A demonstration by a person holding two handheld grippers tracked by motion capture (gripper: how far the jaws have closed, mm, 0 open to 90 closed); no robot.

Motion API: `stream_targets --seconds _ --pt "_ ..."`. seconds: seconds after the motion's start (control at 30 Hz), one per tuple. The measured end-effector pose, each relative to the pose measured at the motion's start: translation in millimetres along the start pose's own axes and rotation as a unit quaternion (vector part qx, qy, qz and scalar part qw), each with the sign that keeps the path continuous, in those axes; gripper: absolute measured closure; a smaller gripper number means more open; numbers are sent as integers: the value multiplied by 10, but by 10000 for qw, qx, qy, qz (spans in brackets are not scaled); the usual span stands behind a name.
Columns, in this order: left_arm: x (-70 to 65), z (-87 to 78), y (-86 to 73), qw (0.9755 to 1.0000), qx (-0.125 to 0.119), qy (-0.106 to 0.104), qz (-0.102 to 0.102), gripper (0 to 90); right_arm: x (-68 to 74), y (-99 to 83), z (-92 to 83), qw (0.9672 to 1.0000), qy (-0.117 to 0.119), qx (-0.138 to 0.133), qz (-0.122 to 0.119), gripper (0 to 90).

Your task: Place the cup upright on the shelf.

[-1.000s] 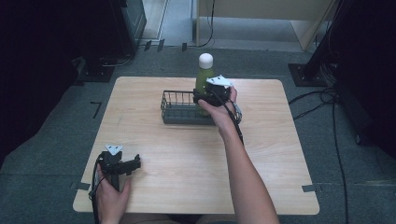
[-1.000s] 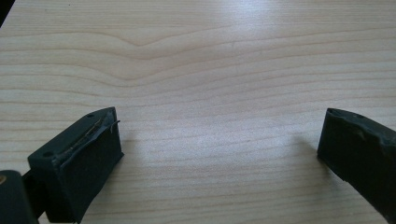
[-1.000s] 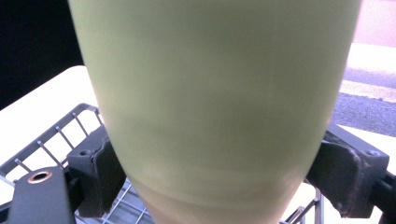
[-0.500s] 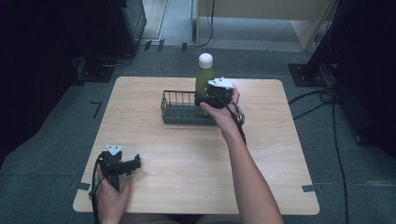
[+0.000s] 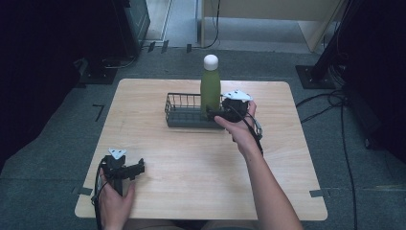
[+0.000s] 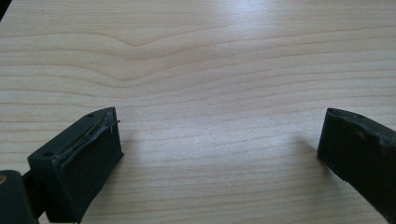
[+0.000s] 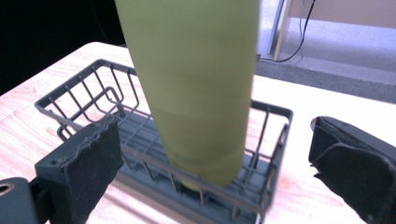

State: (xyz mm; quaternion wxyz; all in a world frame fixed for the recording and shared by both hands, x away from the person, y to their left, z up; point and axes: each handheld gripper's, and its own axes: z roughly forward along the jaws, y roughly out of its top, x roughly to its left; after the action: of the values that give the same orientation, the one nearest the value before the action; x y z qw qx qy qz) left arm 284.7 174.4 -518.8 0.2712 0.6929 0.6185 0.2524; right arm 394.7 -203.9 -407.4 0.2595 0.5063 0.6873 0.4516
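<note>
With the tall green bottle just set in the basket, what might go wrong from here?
1. The tall green bottle with the white cap stands upright at the right end of the shallow dark wire basket, well above its low walls; a nudge might topple it.
2. The right gripper has just been opening, and its pads are clear of the bottle but flank it closely; pulling back crookedly may clip it.
3. The basket looks light and could slide on the wooden table.
</note>
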Motion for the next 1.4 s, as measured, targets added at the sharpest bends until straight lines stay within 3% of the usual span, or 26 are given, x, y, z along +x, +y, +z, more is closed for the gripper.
stream_targets --seconds 0.2,0.93,1.07,1.4 --pt "-1 0 0 10000 -1 -1 2 0 -121 -163 -127 10000 -1 49 46 17" --pt "-1 0 0 10000 -1 0 1 0 -334 -583 -466 9999 -74 129 2 9" --pt "-1 1 -1 10000 -7 -1 1 0 -347 -677 -529 9996 -139 192 -124 3" --pt "-1 1 -1 10000 -8 -1 1 0 -469 -933 -676 9994 -197 299 7 0"
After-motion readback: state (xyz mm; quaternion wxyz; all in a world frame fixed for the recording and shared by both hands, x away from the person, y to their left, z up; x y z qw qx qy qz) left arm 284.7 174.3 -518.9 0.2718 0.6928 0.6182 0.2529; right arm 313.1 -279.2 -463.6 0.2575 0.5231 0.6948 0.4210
